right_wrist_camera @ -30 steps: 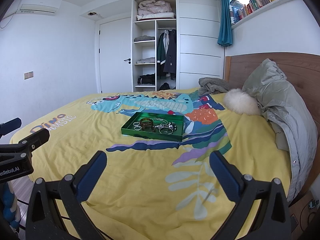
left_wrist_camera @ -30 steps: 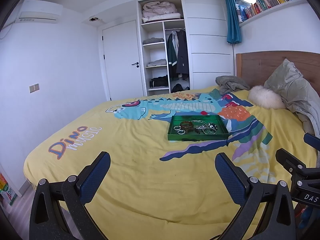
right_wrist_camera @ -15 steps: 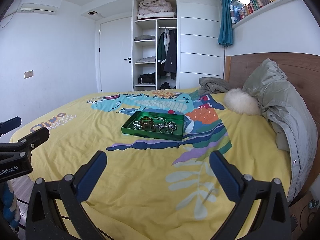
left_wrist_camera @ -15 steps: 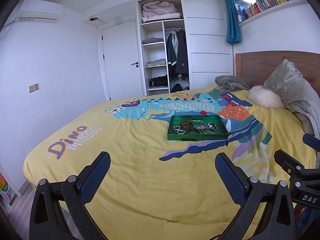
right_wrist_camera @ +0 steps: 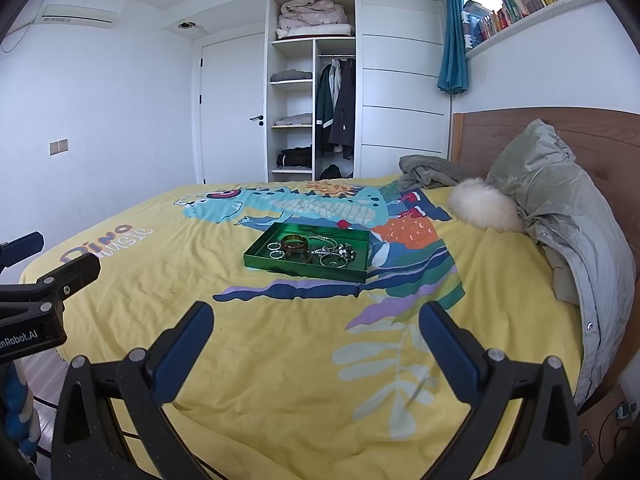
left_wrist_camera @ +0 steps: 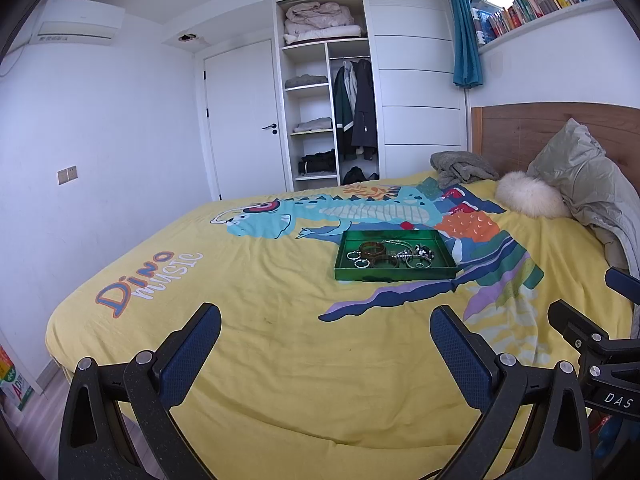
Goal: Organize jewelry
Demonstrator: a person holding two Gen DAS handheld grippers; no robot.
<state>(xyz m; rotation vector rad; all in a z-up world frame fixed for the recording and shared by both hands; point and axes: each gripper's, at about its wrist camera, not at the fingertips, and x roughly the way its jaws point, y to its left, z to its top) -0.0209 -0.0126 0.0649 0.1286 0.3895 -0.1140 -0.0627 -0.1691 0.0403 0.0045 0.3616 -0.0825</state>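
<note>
Left gripper (left_wrist_camera: 326, 344), right gripper (right_wrist_camera: 316, 340): fingers spread wide, empty; green tray (right_wrist_camera: 280, 268) ahead, seemingly bangles inside.

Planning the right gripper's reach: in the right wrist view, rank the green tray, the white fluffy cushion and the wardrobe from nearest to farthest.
From the right gripper:
1. Green tray, straight ahead on the bed.
2. White fluffy cushion, farther back on the right, by the headboard.
3. Wardrobe, beyond the bed, against the far wall.
</note>
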